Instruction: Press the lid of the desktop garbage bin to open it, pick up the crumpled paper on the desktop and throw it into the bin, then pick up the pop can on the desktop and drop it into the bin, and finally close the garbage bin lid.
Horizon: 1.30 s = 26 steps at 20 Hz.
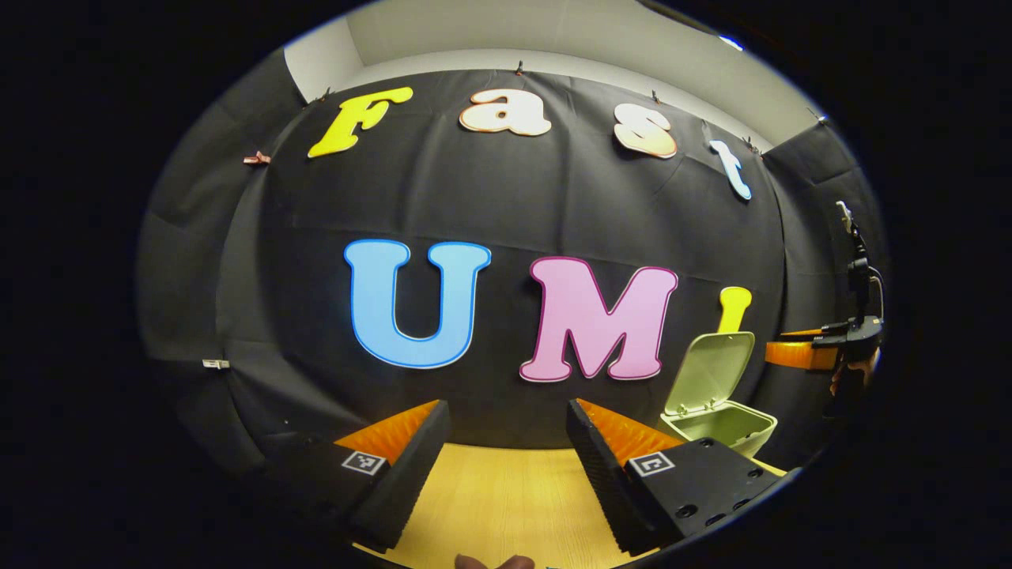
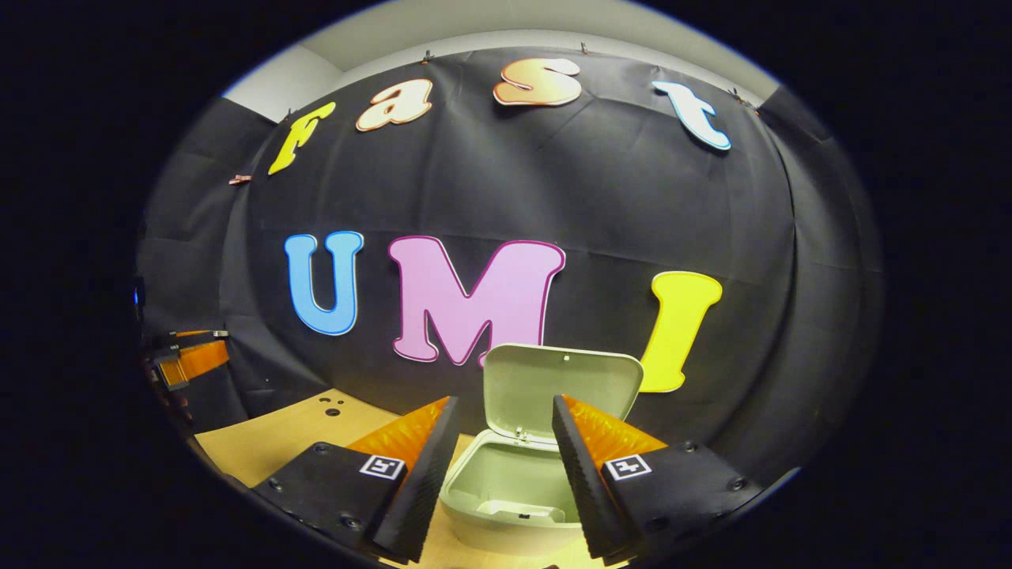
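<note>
Left hand-held gripper [image 1: 506, 466] at the bottom of the left gripper view, fingers spread wide, nothing between them, bare wooden table [image 1: 506, 506] showing through the gap. Fingertip of a person [image 1: 494, 562] just visible at the lower edge of that view. Farther right in the same view, garbage bin [image 1: 723, 423] standing on the table near the black cloth wall, lid [image 1: 709, 371] hinged up and open, tilted back toward the wall. Beyond the bin at the far right edge, the other hand-held gripper raised above table level, with a hand [image 1: 850, 379] partly seen behind it. In the right gripper view, at the far left edge, the left tool small and distant over the table [image 2: 277, 442], two small dark holes in the tabletop nearby. At the bottom centre, right hand-held gripper [image 2: 500, 474] with fingers wide apart, empty, poised just above and in front of the garbage bin [image 2: 506, 494]. Bin mouth open between the two fingers, lid [image 2: 561, 387] upright behind it against the wall. Contents of the bin too shadowed to tell apart.
</note>
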### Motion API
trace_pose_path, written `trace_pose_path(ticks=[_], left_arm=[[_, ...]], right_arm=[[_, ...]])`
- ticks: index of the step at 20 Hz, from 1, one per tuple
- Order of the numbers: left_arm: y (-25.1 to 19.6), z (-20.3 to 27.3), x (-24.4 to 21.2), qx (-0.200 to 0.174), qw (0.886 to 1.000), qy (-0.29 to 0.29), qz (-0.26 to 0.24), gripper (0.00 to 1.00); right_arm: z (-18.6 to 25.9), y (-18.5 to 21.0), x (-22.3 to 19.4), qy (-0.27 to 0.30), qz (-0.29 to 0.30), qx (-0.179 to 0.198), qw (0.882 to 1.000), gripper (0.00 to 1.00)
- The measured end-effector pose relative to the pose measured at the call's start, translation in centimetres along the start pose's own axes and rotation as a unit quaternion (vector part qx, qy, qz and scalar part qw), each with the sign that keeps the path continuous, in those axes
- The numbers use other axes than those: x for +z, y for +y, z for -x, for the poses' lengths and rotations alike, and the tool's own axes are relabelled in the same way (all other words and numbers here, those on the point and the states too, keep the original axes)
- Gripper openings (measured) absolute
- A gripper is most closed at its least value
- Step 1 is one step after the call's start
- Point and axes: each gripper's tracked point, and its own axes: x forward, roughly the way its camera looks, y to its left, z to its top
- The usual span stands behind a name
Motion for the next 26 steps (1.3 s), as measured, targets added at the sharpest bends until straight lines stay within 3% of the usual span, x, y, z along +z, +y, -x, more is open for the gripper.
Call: trace_pose_path(ticks=[7, 13, 26], left_arm=[[-1.1, 0.9, -8.4, -0.026, 0.996, 0.08, -0.008, 0.96], [-2.4, 2.5, -17.5, -0.038, 0.984, 0.173, -0.017, 0.96], [-5.3, 6.3, -36.3, -0.076, 0.931, 0.356, -0.033, 0.94]], right_arm=[[2.5, 2.1, 0.3, -0.006, -0.003, 0.022, 1.0, 0.81], [3.8, 2.7, 0.5, -0.006, 0.001, 0.034, 0.999, 0.81], [6.0, 0.4, -0.1, 0.014, 0.014, 0.026, 0.999, 0.82]])
